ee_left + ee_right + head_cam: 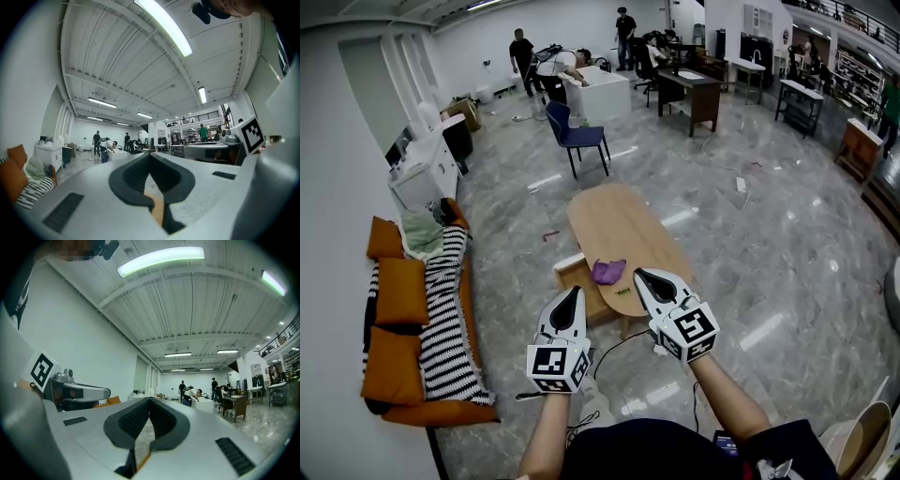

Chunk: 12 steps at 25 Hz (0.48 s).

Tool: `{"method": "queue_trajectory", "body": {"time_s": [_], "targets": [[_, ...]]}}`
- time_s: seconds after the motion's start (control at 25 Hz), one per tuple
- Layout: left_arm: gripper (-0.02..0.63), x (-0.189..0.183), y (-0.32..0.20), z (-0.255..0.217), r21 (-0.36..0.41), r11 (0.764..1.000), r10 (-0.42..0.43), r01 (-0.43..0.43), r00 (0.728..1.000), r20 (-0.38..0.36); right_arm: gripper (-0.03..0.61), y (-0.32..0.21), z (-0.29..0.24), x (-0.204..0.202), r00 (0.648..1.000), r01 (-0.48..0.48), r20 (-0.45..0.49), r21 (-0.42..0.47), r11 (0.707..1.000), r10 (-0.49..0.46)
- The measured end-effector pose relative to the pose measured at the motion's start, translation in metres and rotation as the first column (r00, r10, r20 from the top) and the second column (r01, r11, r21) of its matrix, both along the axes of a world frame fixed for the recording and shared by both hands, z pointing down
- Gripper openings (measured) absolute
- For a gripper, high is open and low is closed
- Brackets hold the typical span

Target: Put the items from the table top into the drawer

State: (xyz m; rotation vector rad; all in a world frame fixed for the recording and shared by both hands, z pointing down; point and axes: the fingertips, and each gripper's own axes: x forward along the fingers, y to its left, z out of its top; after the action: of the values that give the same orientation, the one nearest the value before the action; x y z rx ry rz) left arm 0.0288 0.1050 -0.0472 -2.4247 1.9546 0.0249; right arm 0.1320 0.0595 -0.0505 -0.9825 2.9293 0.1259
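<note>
Left tool (573, 296) and right tool (643, 277): both have jaws fully together w/ nothing in them, held level and short of the table (619, 220). On top are a purple item (607, 272), prob. soft cloth, and a small green item (622, 292) right at the near edge, too small to ID. The drawer (569, 263) stands open at the table's near-left corner, just beside the purple item.

Risks, IMO:
- Going in w/ jaws closed gives a push, not a grasp. The green item could get knocked off the edge to the floor.
- The purple item, if cloth, may drag and sweep the green one along.
- The drawer sits lower than the top, so a tool could clip the table edge or drawer wall on the way down.
- The floor cable (619, 347) near the feet is a trip/snag risk.
</note>
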Motion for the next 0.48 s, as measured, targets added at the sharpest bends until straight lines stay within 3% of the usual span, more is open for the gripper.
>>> {"method": "queue_trajectory", "body": {"time_s": [0.48], "targets": [[0.003,-0.043,-0.064,0.005,-0.008,1.000,0.005,-0.005,1.000,-0.018,0.017,-0.064,0.008,-0.043,1.000,-0.003,-0.003,-0.022,1.000,0.003]]}}
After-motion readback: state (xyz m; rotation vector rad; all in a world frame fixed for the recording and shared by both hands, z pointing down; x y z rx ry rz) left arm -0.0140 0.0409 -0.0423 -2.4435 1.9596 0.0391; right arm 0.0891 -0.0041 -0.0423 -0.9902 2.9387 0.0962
